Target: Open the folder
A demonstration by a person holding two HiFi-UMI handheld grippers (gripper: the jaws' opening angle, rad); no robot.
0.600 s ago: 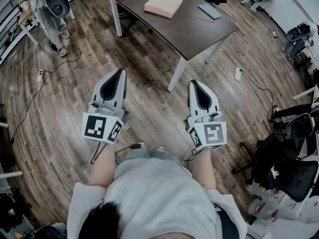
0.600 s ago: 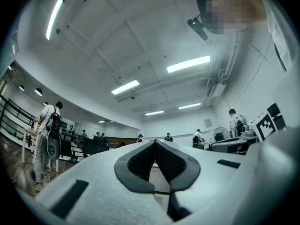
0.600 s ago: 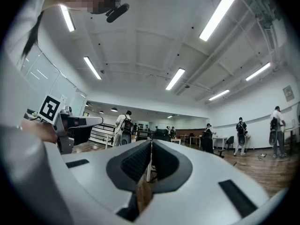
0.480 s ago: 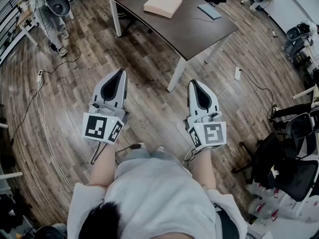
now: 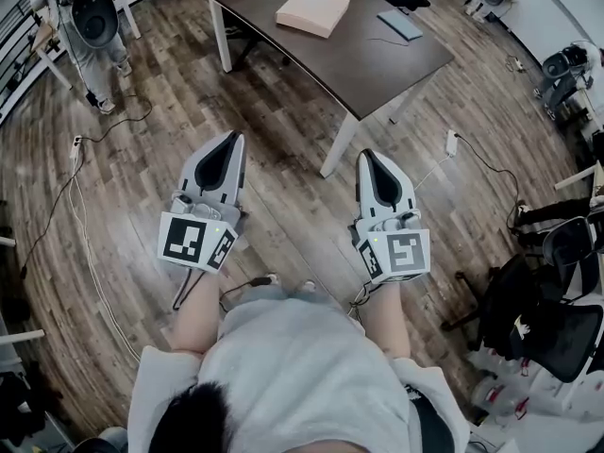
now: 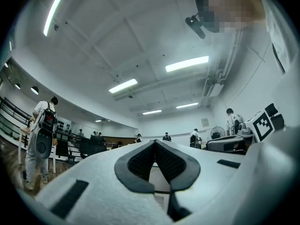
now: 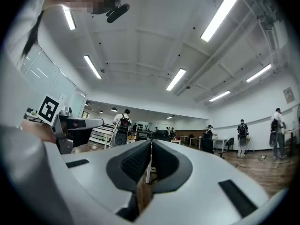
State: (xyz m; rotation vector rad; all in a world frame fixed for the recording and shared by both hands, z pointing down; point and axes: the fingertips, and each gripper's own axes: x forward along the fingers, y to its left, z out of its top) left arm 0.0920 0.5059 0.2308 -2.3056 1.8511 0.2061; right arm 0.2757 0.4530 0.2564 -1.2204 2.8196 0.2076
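Brown wood floor [image 5: 283, 168] lies all around the person. A dark tabletop [image 5: 368, 69] on white legs [image 5: 337, 145] stands far off. The folder [image 5: 312, 10] is on the far left part of it. A flat grey thing [image 5: 401, 24] lies to its right, well apart from it. Thin cables [image 5: 80, 225] run over the floor on the left. A white plug strip [image 5: 451, 142] lies on the right. Black chairs [image 5: 557, 319] crowd the near right corner. Another person [image 5: 80, 22] stands far left. Only bare floor lies between the grippers and the tabletop.

Both of the person's arms reach forward, side by side, over the floor. The left gripper [image 5: 226, 138] and the right gripper [image 5: 366, 156] both point toward the tabletop. They are well apart from it and from each other. In the left gripper view the left gripper [image 6: 155, 143] has its jaws pressed together at the tips, with nothing held. In the right gripper view the right gripper [image 7: 150, 142] has its jaws pressed together too, and it is empty.

The folder is pale pink and thick. It lies flat and closed. Its long side seems to run left to right, a little slanted. I cannot tell which side opens.
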